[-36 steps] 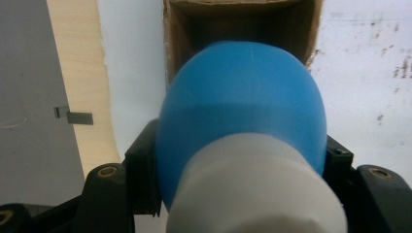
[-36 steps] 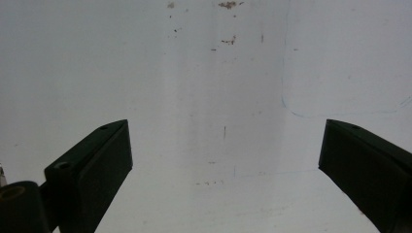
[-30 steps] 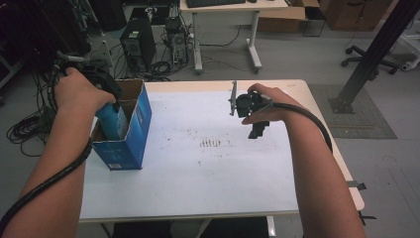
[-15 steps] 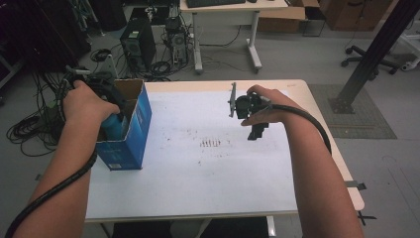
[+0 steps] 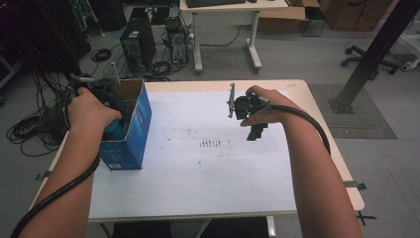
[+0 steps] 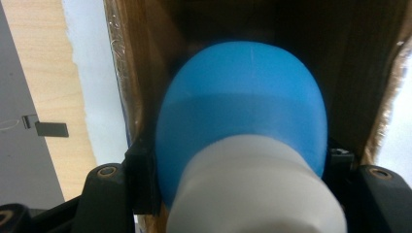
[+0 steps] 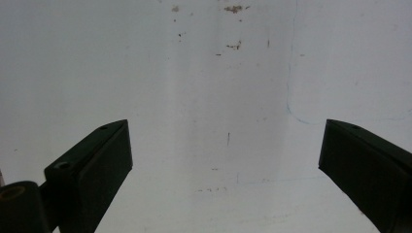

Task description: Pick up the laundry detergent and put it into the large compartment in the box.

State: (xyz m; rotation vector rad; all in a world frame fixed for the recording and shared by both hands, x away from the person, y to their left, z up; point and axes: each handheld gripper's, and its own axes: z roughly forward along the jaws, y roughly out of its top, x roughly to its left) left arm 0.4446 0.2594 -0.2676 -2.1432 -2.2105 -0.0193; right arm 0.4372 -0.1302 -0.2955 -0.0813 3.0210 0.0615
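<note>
A blue cardboard box [image 5: 140, 124] with an open top stands at the left of the white table sheet [image 5: 208, 183]. My left gripper [image 5: 115, 128] reaches down into it, shut on a blue rounded object with a white end [image 6: 243, 107], whose blue side also peeks out at the box's rim [image 5: 113, 132]. In the left gripper view the brown inner walls of the box [image 6: 374, 73] surround that object. My right gripper [image 5: 257, 132] hovers over the right half of the sheet, apart from the box. Its jaws stand wide open with bare sheet between them [image 7: 223, 155].
Small brown marks [image 5: 215, 144] dot the middle of the sheet. Beyond the table's far edge are a computer tower [image 5: 133, 44], a desk leg [image 5: 255, 47] and floor cables [image 5: 29, 129]. A black post [image 5: 376, 54] stands at the right.
My left hand has moved a little right and down, sinking the blue object deeper into the box. The right gripper has stayed in place, open.
</note>
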